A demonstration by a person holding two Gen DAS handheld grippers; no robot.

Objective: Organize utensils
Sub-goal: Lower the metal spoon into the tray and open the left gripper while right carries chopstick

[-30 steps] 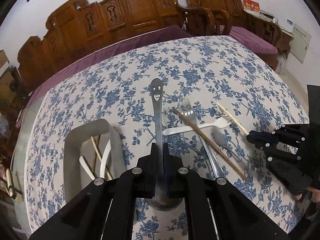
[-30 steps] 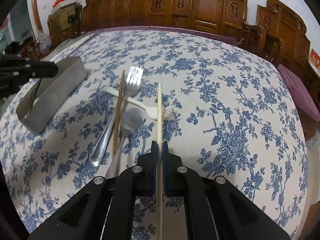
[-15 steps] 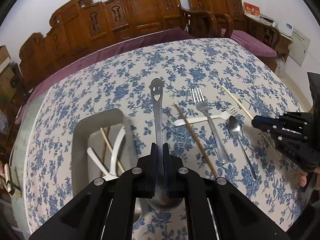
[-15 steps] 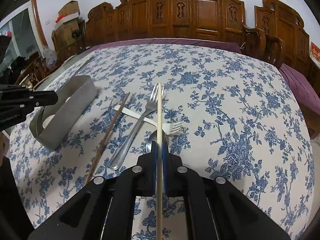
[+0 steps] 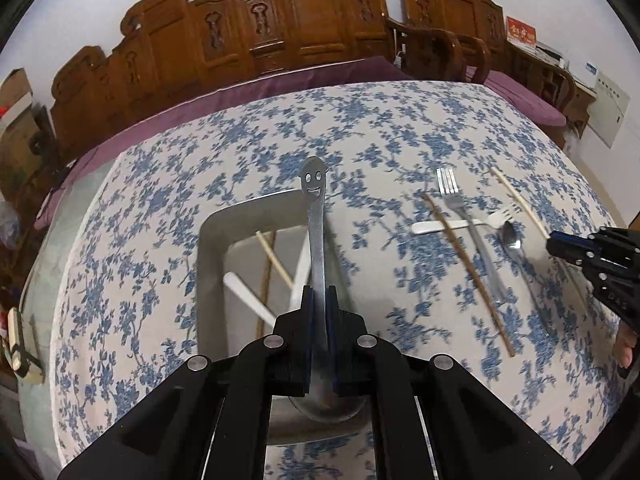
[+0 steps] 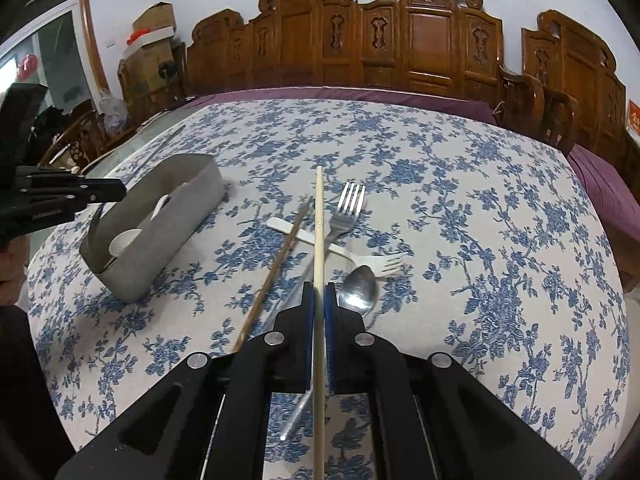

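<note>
Left wrist view: the left gripper (image 5: 320,300) has its jaws pinching the smiley-handled spoon (image 5: 315,216) by the handle, bowl toward the camera and smiley end pointing far. The spoon hangs over the right side of the metal tray (image 5: 212,248), which stands on the counter (image 5: 160,184) under a blue floral cloth. Inside the tray lie a light chopstick (image 5: 274,258), a dark stick and white plastic utensils (image 5: 248,298). Right of the tray, on the cloth, lie a dark chopstick (image 5: 466,268), a metal fork (image 5: 464,224), a white plastic fork (image 5: 456,225) and a small metal spoon (image 5: 512,238). The right gripper (image 5: 560,246) shows at the right edge.

Right wrist view: the right gripper (image 6: 319,296) has its jaws pinching a pale chopstick (image 6: 319,220), which points far, raised above the utensil group. The metal tray (image 6: 160,232) stands to the left, with the left gripper (image 6: 100,192) over its near-left end.
</note>
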